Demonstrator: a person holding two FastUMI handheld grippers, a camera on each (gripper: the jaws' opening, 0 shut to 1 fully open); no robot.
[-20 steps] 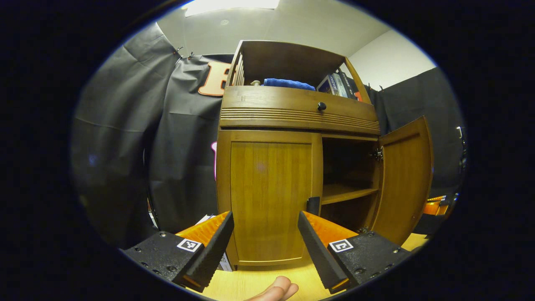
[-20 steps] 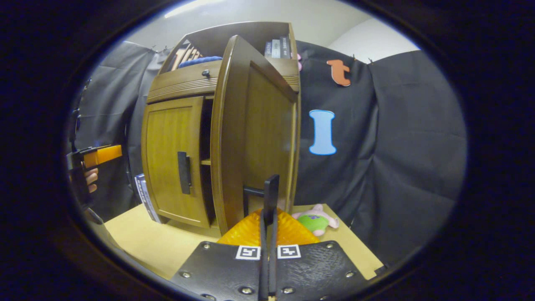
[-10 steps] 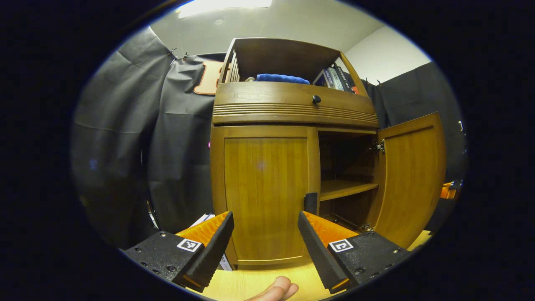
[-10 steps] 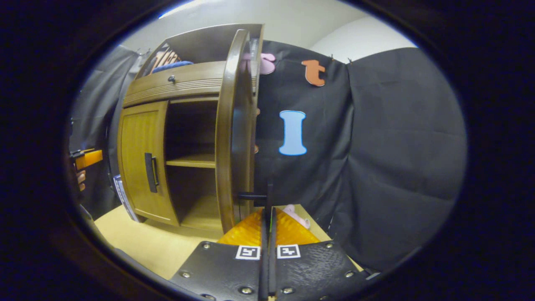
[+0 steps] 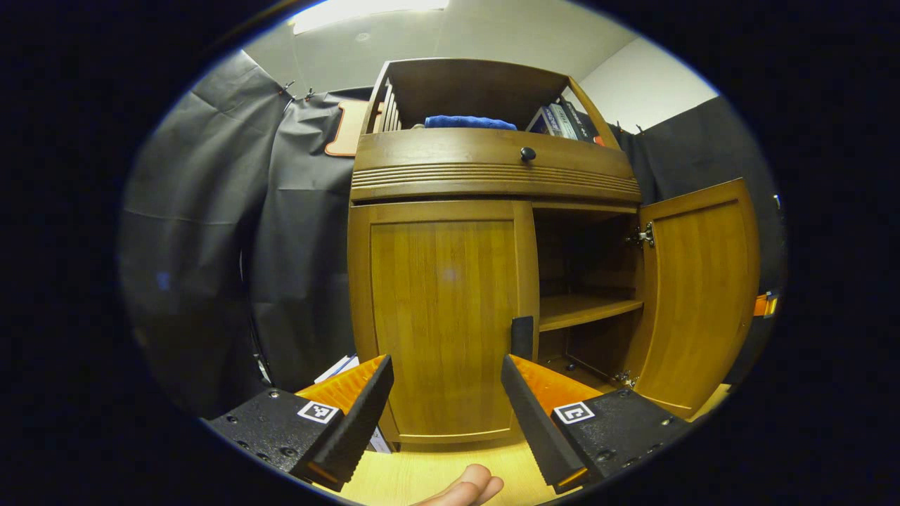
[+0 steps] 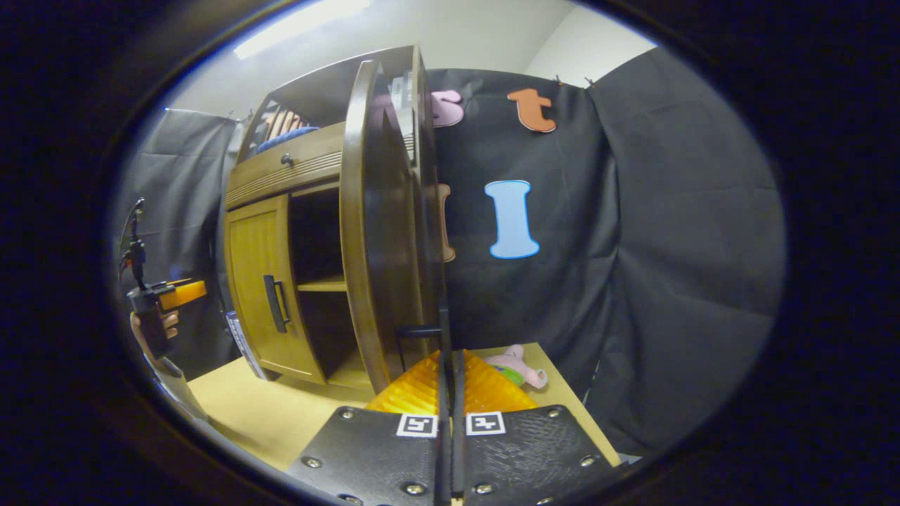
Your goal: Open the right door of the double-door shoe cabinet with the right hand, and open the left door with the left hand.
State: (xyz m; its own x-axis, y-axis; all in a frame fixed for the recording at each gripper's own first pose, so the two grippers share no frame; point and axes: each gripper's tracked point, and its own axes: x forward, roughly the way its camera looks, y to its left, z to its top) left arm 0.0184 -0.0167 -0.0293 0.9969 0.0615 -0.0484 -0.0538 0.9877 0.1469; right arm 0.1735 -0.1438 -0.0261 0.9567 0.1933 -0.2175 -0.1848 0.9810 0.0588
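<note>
Black cloth hangs all round the booth, and on the pale wooden table [image 5: 422, 478] stands the shoe cabinet [image 5: 492, 176], a drawer and an open shelf above its two doors. Through the right gripper view I see my right gripper [image 6: 450, 365] with its fingers pressed together on the thin black handle [image 6: 444, 330] of the right door [image 6: 383, 232], which stands swung well out, its edge towards me. In the left gripper view that door [image 5: 699, 288] is wide open, baring an inner shelf [image 5: 587, 309]. The left door [image 5: 443, 316] is shut, and my left gripper [image 5: 445, 400] hovers in front of it with the fingers spread apart, holding nothing; the door's dark handle [image 5: 522, 337] sits by the inner edge, just above my right-hand finger. I judge these doors to be stiff, solid wood on metal hinges, light to swing but unforgiving if pulled off their arc. The handle is the only good place to take hold: narrow, hard and probably smooth, so I would close squarely across the bar and pull along the hinge's curve.
</note>
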